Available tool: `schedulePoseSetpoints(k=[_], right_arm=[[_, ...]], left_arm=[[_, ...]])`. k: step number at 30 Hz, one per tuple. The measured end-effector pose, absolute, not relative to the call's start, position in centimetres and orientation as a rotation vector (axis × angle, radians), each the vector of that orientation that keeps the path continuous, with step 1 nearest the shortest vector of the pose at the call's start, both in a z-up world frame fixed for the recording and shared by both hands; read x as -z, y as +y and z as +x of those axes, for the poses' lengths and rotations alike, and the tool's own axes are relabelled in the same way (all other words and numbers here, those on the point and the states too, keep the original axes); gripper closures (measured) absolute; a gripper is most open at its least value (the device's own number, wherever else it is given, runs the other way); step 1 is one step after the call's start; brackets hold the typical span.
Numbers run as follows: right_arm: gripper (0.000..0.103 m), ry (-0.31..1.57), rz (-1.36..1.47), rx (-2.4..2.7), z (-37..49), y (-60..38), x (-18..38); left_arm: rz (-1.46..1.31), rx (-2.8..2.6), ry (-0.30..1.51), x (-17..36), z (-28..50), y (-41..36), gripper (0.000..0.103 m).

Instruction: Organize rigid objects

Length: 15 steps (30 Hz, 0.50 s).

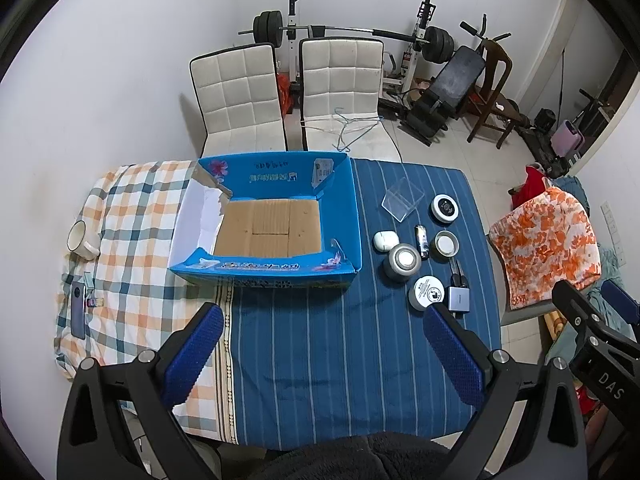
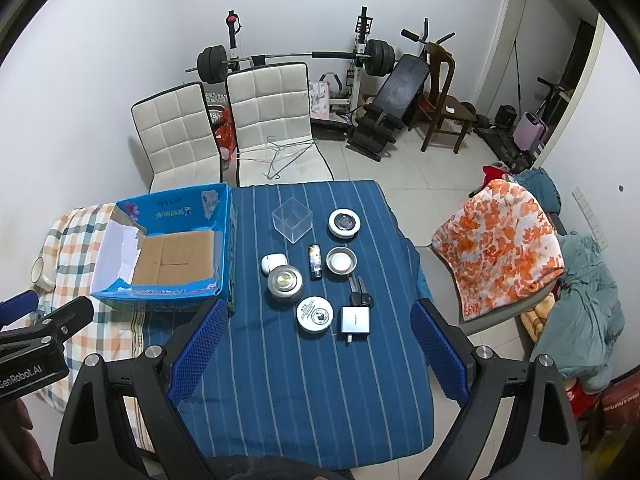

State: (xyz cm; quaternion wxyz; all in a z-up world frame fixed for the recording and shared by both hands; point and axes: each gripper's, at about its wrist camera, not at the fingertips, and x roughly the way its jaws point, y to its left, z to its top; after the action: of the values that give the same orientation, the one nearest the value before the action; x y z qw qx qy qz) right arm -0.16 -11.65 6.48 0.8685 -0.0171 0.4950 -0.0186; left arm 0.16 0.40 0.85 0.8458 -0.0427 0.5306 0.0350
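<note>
Box (image 1: 268, 220), blue, open-topped and empty, sits at the middle of the table (image 1: 320, 360), straddling the seam between checked cloth and striped blue cloth; bare cardboard floor showing, near wall facing the grippers, so ready to receive from above. Small rigid items grouped just right of it on the blue cloth, apart from one another, each easy to reach singly: clear cube (image 2: 292, 219) farthest back, white-rimmed disc (image 2: 345, 223) beside it; nearer, earbud case (image 2: 273, 263), lighter (image 2: 315, 261) lying lengthwise, metal tin (image 2: 341, 260); then grey puck (image 2: 284, 281), keys (image 2: 361, 295), white round tin (image 2: 315, 314) and charger (image 2: 355, 320) closest. Mug (image 1: 80, 237) and phone (image 1: 78, 310) off on the checked side, well apart from the group, probably not part of the sorting.

Left gripper (image 1: 320, 356) hovers above the near table edge, jaws spread wide, holding nothing, roughly between box and items. Right gripper (image 2: 318, 354) likewise wide open and empty, lined up with the items, round tin and charger nearest its gap. Nothing boxed yet; likely start of the job, right side best placed for a first pick.
</note>
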Motion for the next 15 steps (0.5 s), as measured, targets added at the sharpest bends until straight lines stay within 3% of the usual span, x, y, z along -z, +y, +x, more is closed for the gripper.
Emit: schedulePoseSetpoints(k=[15], right_arm=[[0.008,1.017,-0.041,0.039,0.26,-11.28,-7.33]], left_arm=[[-0.087,-0.071,1.088,-1.77,0.49,1.06,0.0]])
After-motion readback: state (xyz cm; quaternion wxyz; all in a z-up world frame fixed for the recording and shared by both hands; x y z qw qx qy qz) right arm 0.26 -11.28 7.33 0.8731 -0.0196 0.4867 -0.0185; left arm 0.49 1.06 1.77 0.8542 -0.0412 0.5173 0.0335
